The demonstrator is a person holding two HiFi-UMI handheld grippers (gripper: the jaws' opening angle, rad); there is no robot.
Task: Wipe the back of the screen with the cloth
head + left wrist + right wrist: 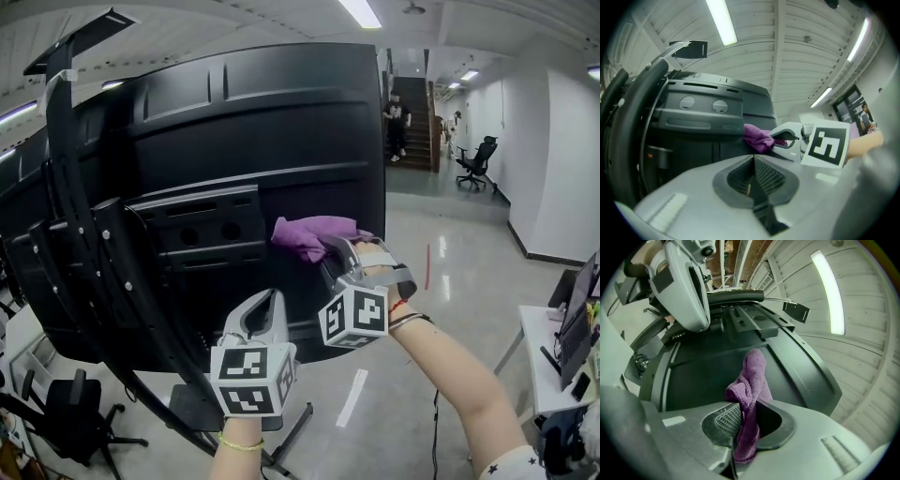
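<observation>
Well left of cloth, stand struts.

Purple cloth pinched in right gripper
Jaws squeeze the cloth's low end; top end pokes up in front of the screen's dark back. Left gripper is up top, left side.

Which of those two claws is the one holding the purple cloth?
The right claw, shut on the purple cloth at the back of the screen. The left claw, lower down, is shut with nothing in it.
</observation>
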